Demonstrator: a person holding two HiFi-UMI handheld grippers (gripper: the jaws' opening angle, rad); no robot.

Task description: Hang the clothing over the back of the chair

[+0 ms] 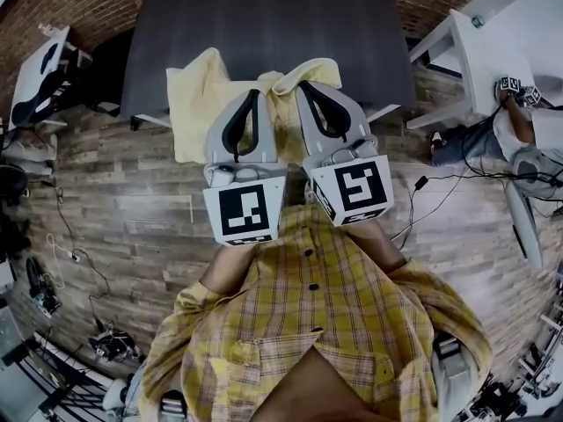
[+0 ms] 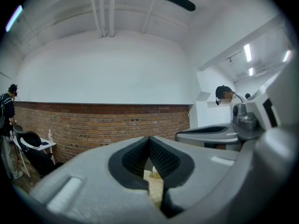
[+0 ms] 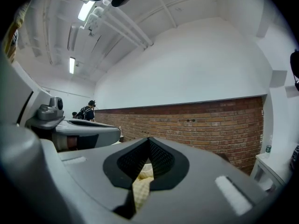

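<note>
Left gripper and right gripper, side by side, both clamp yellow garment at its edge. Head view only: dark table beyond. Gripper views only: brick wall.

Clothing in left claw and right claw, table beyond

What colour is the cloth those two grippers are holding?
The clothing is pale yellow, all one colour. The head view shows it best.

Even, bright light is cast by ceiling strip lights; frame edges are bent and darkened by wide-angle distortion; the near foreground is softened.
</note>
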